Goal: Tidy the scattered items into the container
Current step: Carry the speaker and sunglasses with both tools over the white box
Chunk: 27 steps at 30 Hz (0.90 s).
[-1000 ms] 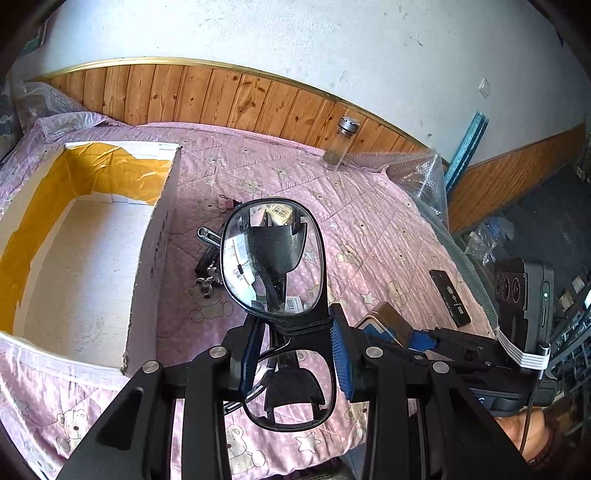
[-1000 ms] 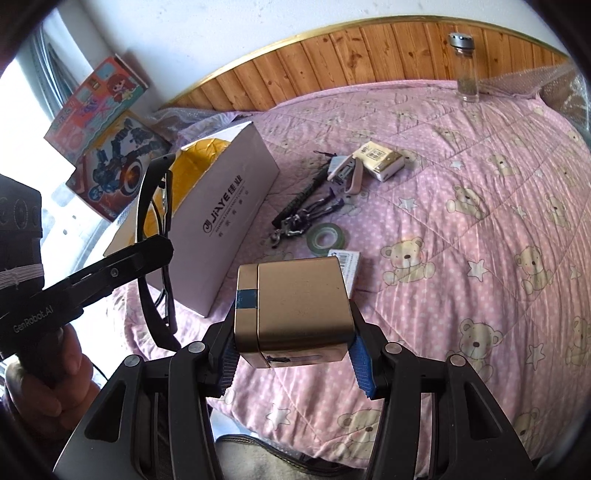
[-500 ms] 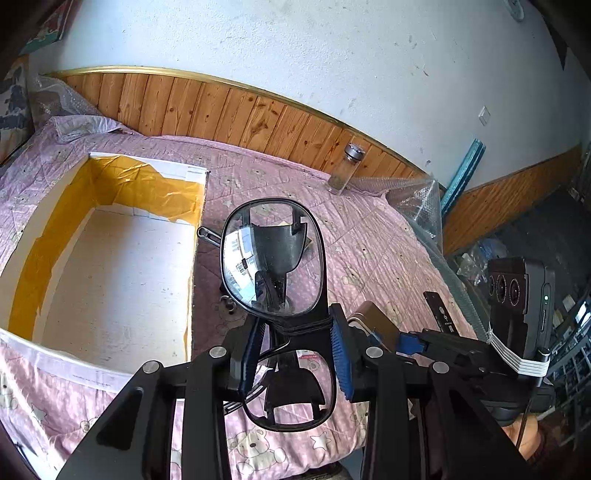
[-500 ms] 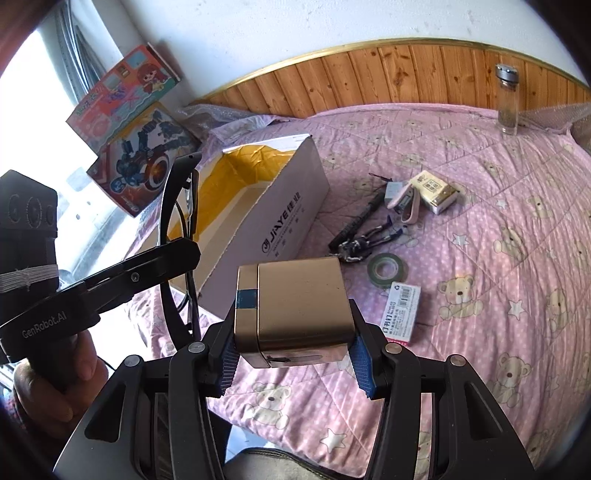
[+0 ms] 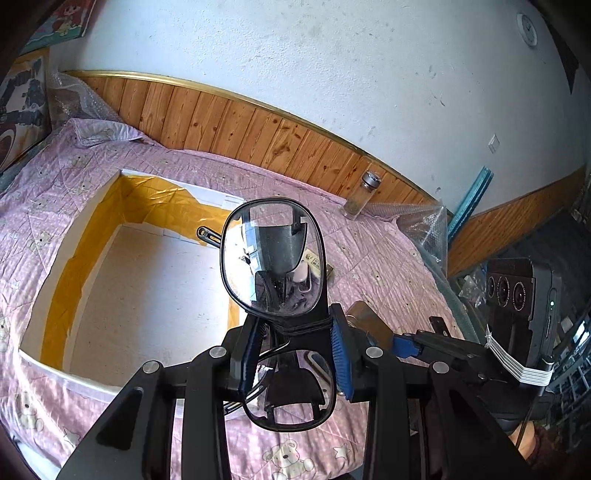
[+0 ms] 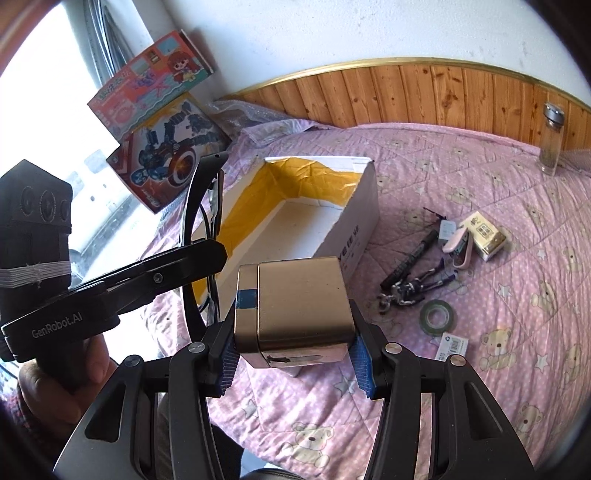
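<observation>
Glasses (image 5: 273, 258), pinched at the bridge by the left gripper (image 5: 295, 354), are held over the open box (image 5: 122, 280); light, fragile lenses. Smooth, rigid metal tin (image 6: 295, 310), clamped by the right gripper (image 6: 293, 358), is judged slippery.

A pink quilt (image 6: 480, 387) printed with teddy bears and stars covers the bed. Wooden wall panelling (image 5: 258, 129) with a gold trim strip runs behind it, below a scuffed white wall (image 5: 332, 55). A clear glass jar (image 6: 552, 140) with a metal lid stands upright at the far edge of the quilt, against the panelling. Crumpled bubble wrap (image 5: 421, 225) lies just beside the jar. Two colourful toy boxes (image 6: 159, 110) lean by the bright window (image 6: 48, 92), one above the other. A blue strip (image 5: 469, 206) leans against the wall at the corner. A round wall clock (image 5: 529, 24) hangs high up.
</observation>
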Each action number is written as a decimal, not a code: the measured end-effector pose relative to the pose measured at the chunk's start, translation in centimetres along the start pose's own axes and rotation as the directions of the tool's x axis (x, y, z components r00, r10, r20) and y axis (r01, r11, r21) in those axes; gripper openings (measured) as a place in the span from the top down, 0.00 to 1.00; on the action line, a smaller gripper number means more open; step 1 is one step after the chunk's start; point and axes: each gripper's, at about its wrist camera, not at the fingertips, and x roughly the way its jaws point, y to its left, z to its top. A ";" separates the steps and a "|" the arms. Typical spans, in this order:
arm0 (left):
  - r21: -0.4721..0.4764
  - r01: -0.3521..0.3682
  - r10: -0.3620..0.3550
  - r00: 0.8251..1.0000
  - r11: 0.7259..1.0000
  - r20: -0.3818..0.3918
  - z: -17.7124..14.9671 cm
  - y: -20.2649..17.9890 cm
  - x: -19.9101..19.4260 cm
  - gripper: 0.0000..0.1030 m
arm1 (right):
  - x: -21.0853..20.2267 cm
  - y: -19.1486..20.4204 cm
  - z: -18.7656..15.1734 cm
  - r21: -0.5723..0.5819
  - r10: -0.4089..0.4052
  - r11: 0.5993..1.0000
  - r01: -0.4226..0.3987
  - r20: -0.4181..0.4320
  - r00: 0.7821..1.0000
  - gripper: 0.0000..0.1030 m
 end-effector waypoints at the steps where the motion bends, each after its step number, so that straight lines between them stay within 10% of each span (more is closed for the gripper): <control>1: -0.003 -0.004 0.004 1.000 1.000 0.001 0.3 0.4 -0.1 0.65 | 0.3 0.3 0.3 -0.006 0.003 1.000 -0.003 -0.002 1.000 0.48; 27: -0.058 -0.169 0.162 0.981 0.984 -0.111 7.5 11.4 4.5 0.65 | 10.1 2.3 9.9 -0.148 -0.010 0.989 0.004 -0.041 0.999 0.48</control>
